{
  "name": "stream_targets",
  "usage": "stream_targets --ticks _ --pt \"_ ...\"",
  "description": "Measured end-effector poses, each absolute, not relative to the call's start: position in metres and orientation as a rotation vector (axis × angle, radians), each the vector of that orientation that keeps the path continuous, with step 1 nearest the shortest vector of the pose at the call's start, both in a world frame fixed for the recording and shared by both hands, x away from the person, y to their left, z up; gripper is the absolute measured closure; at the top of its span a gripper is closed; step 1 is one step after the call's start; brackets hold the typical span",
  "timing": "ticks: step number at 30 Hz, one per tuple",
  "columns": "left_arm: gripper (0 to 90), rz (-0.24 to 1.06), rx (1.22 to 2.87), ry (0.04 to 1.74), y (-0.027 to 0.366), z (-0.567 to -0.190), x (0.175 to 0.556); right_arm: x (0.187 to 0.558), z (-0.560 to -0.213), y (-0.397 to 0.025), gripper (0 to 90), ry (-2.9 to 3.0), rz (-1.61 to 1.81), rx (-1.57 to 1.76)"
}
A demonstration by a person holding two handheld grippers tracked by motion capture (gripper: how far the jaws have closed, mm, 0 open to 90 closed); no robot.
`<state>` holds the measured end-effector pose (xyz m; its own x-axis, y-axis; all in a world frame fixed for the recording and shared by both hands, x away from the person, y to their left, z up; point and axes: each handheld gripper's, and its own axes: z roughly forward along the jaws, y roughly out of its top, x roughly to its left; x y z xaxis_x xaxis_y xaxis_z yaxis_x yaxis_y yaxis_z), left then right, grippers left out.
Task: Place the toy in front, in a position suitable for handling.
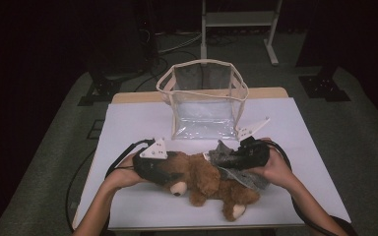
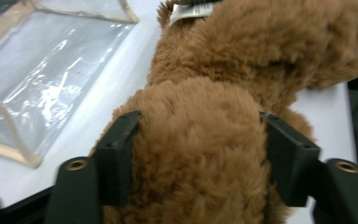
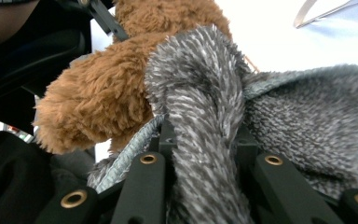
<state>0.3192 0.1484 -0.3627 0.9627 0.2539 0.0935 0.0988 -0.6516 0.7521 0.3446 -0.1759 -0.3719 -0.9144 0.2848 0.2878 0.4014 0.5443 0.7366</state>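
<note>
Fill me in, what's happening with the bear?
A person works a claw in each hand on a white table. The left claw is clamped around a brown teddy bear, which lies on the table. The right claw pinches a fold of the grey fuzzy cloth draped at the bear's body. A clear plastic bag with cream trim stands open behind them, with nothing visible inside.

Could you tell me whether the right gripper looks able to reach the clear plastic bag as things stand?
Probably not freely: the right gripper is clamped on grey fuzzy cloth beside the brown plush bear.
</note>
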Motion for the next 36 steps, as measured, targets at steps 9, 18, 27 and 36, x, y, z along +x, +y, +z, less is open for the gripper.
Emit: stream_targets --ticks 9,18,27,36 --pt "10.8 0.183 2.352 0.234 0.135 -0.378 0.328 0.327 -0.373 -0.178 72.3 -2.643 -1.348 -0.567" --pt "29.7 0.217 2.336 0.223 0.145 -0.377 0.32 0.338 -0.361 -0.18 72.3 -2.651 -1.398 -0.61" --pt "6.0 0.168 2.329 0.28 0.151 -0.374 0.326 0.331 -0.377 -0.175 72.5 -2.637 -1.32 -0.599" --pt "39.2 0.25 2.339 0.248 0.134 -0.381 0.327 0.339 -0.383 -0.189 72.5 -2.57 -1.373 -0.672"
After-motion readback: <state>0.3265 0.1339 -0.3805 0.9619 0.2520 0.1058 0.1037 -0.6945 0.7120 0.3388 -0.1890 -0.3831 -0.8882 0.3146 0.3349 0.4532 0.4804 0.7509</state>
